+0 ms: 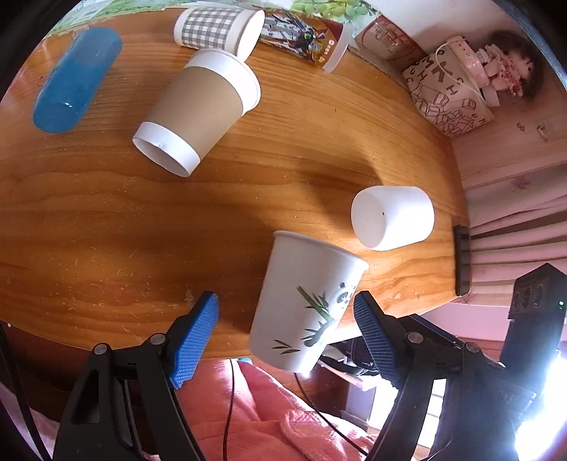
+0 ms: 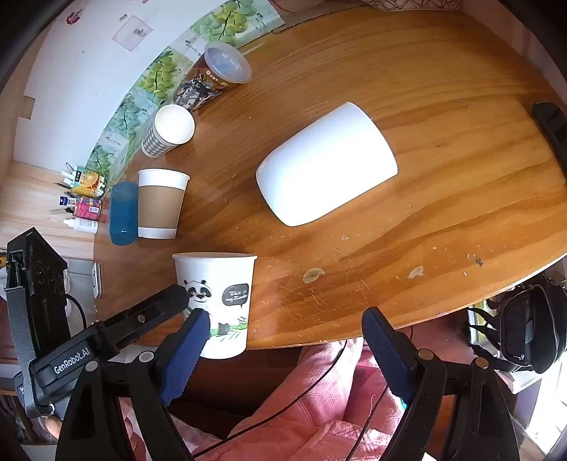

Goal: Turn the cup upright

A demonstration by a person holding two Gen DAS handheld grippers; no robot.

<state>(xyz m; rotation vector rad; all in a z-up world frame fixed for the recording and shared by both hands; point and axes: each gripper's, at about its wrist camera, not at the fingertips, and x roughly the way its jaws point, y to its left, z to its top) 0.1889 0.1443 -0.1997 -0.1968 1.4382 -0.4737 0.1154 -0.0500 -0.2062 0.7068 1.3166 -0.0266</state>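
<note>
A white paper cup with a panda print (image 1: 304, 305) stands at the table's near edge, between my left gripper's (image 1: 285, 312) wide-open blue pads without touching them. In the right wrist view the panda cup (image 2: 216, 301) stands mouth up, left of my right gripper (image 2: 285, 324), which is open and empty. The left gripper's black finger (image 2: 156, 308) reaches beside the cup. A plain white cup (image 1: 391, 216) lies on its side mid-table; it also shows in the right wrist view (image 2: 326, 165).
A brown-sleeved cup (image 1: 202, 106), a checked cup (image 1: 219, 28), a blue tumbler (image 1: 76, 79) and a printed lidded cup (image 1: 304, 39) sit farther back. The round wooden table (image 1: 106, 220) ends near my grippers, over pink fabric (image 2: 319, 407). A black bag (image 2: 531, 326) hangs at right.
</note>
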